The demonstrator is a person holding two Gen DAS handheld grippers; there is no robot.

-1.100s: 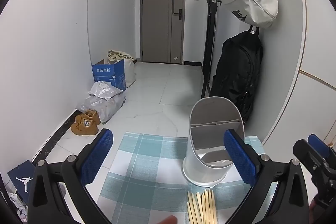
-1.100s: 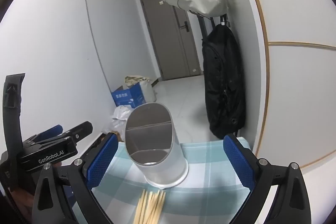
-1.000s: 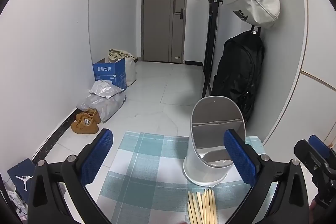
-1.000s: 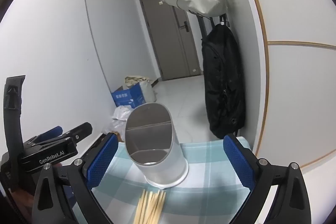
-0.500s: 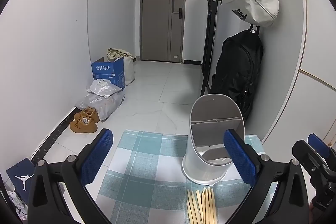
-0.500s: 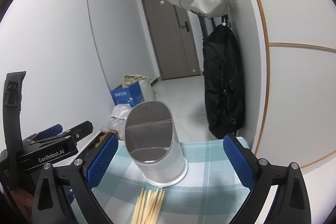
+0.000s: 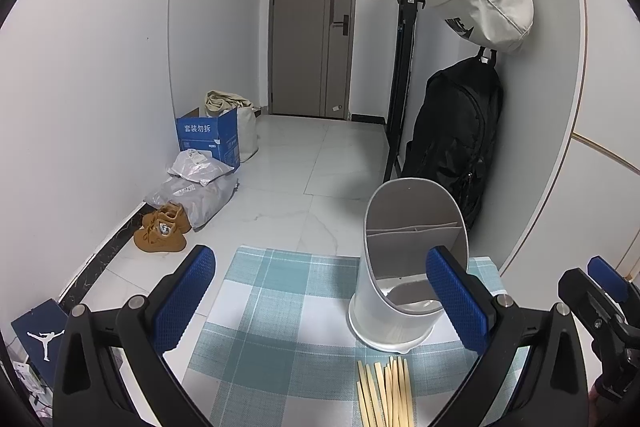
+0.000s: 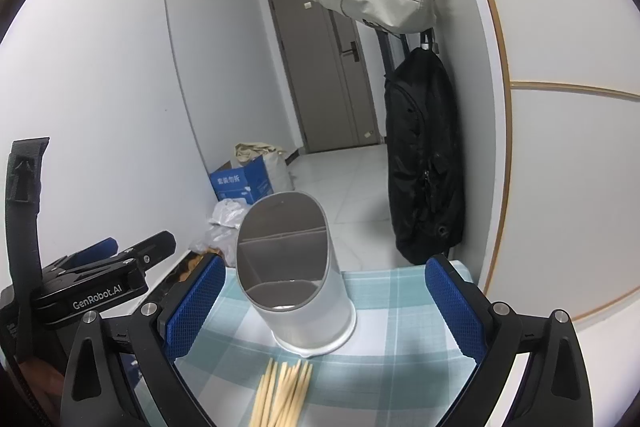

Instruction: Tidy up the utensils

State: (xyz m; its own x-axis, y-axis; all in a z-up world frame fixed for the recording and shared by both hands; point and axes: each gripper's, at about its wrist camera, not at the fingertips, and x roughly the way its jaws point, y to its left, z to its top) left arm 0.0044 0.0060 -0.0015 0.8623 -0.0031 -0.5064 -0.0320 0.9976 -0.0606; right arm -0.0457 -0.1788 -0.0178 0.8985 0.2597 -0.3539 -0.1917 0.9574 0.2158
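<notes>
1. While both claws hang released and empty over the checked cloth (image 7: 280, 291), the left gripper (image 7: 320, 303) and right gripper (image 8: 326, 307) face a white utensil holder (image 7: 394, 307).
2. Wooden chopsticks (image 7: 386, 393) lie bundled at the cloth's near edge, just before the holder.

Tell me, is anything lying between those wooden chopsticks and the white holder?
No. In the right wrist view only bare checked mat separates the chopsticks from the holder; their tips nearly reach its base.

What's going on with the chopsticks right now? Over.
Left gripper open, empty. Right gripper open, empty. Chopsticks bundled on checked mat, before empty holder. Path clear.
</notes>
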